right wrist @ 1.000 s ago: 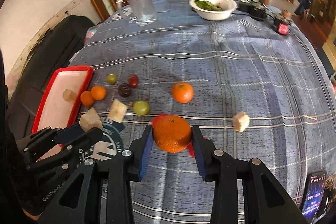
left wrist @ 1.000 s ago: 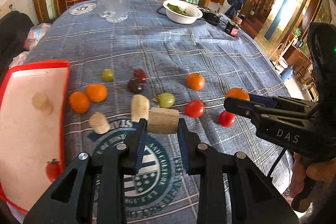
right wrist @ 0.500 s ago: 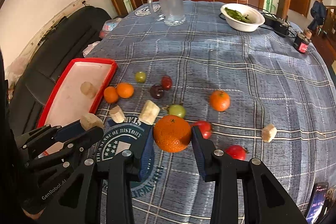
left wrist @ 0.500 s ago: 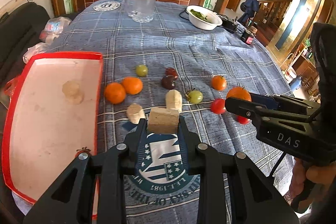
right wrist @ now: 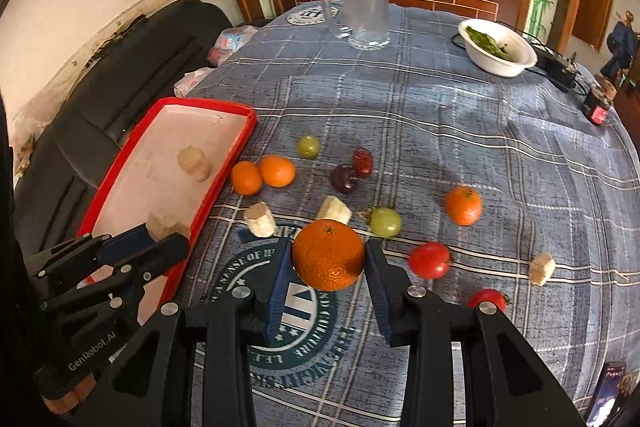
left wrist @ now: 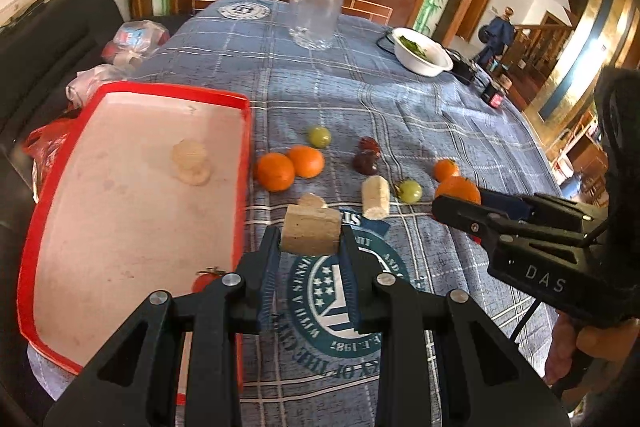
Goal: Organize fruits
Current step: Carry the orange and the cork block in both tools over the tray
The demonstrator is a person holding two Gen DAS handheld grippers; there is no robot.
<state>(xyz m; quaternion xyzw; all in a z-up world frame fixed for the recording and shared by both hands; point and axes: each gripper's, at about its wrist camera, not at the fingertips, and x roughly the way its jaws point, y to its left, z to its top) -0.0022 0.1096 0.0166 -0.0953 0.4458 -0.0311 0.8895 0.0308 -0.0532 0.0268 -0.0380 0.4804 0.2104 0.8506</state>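
Observation:
My left gripper [left wrist: 310,247] is shut on a pale banana chunk [left wrist: 310,233], held above the cloth just right of the red tray [left wrist: 172,89]. Inside the tray lie another banana piece [left wrist: 190,163] and a small red tomato [left wrist: 204,281]. My right gripper [right wrist: 326,261] is shut on a large orange [right wrist: 328,255] over the cloth's round emblem. Loose on the cloth are two oranges [right wrist: 262,175], a third orange [right wrist: 463,205], dark plums [right wrist: 344,179], green fruits [right wrist: 385,222], red tomatoes [right wrist: 430,259] and banana pieces [right wrist: 260,219].
A glass mug [right wrist: 366,9] and a white bowl of greens [right wrist: 496,47] stand at the far side of the table. A small jar [right wrist: 598,109] is at the right edge. A black sofa [right wrist: 100,87] runs along the left, behind the tray.
Both grippers have moved left with their loads, closer to the red tray, which now fills more of both views. Neither grip has changed.

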